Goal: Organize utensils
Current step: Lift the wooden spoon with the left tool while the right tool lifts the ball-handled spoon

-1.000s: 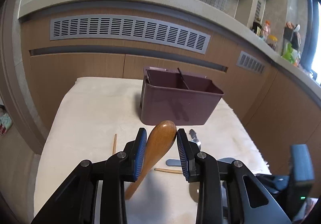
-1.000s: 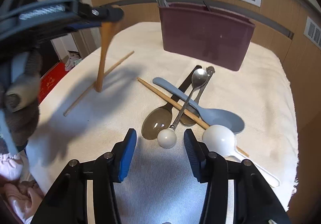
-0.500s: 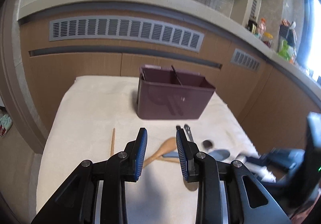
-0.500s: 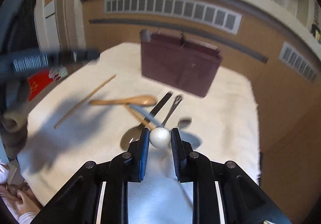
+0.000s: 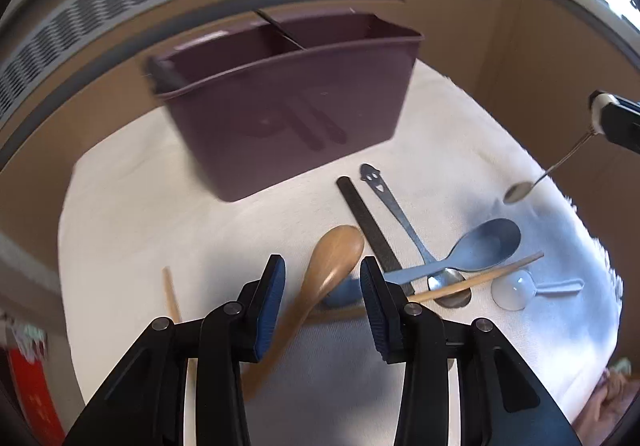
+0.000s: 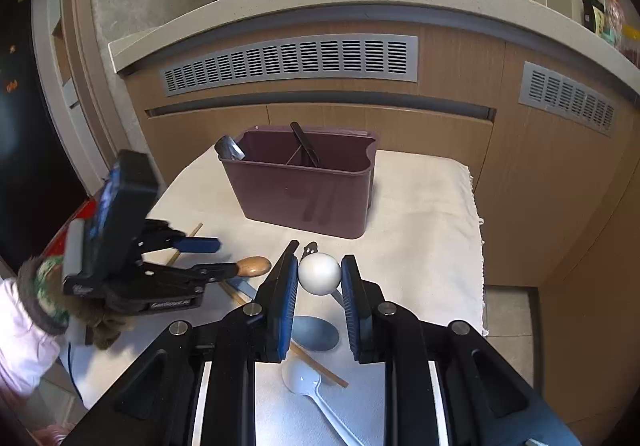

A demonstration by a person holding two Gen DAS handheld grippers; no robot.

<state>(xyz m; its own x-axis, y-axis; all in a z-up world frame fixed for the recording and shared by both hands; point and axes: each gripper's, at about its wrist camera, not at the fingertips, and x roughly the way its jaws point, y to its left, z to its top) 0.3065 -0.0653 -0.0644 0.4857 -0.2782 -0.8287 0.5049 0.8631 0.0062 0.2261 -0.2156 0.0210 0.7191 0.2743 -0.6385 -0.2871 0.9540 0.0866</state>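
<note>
Two grippers over the cloth-covered table (image 5: 132,214).
Left wrist view: left gripper (image 5: 322,288), jaws opening, straddles the brown wooden spoon (image 5: 334,262) lying near the front edge. Right wrist view: right gripper (image 6: 319,278) clamps the metal spoon's white ball end (image 6: 319,273), lifted before the maroon plastic caddy (image 6: 304,194).

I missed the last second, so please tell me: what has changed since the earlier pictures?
The left gripper dropped the brown wooden spoon onto the white cloth; its jaws are opening around it. The right gripper clamped the white-ball-handled metal spoon and lifted it. The maroon plastic caddy stayed put.
</note>
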